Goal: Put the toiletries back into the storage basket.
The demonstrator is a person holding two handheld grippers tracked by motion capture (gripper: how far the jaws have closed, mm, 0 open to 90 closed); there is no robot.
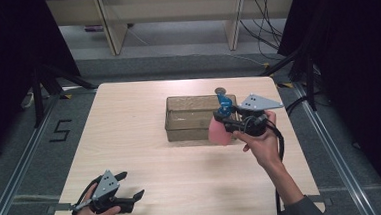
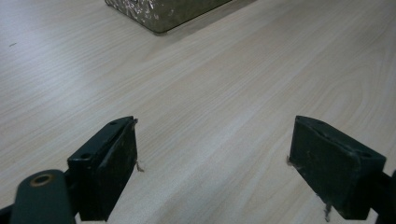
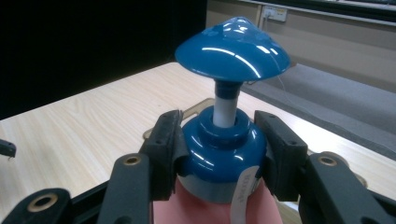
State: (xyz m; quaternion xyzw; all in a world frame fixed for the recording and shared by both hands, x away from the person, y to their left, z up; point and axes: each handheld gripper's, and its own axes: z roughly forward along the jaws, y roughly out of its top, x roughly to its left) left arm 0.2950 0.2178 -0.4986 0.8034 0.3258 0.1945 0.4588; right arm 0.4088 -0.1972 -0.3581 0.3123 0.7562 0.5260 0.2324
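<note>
The right gripper (image 1: 225, 119) clamps a pink bottle (image 1: 219, 131) by its blue cap, probably to steady it. At seven o'clock on the table, the left gripper (image 1: 128, 187) rests, jaws apart.

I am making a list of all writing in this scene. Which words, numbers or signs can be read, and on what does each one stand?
"5": black mark on the grey floor left of the table.
White label on the pink pump bottle held in the right gripper: print too blurred to read.
</note>
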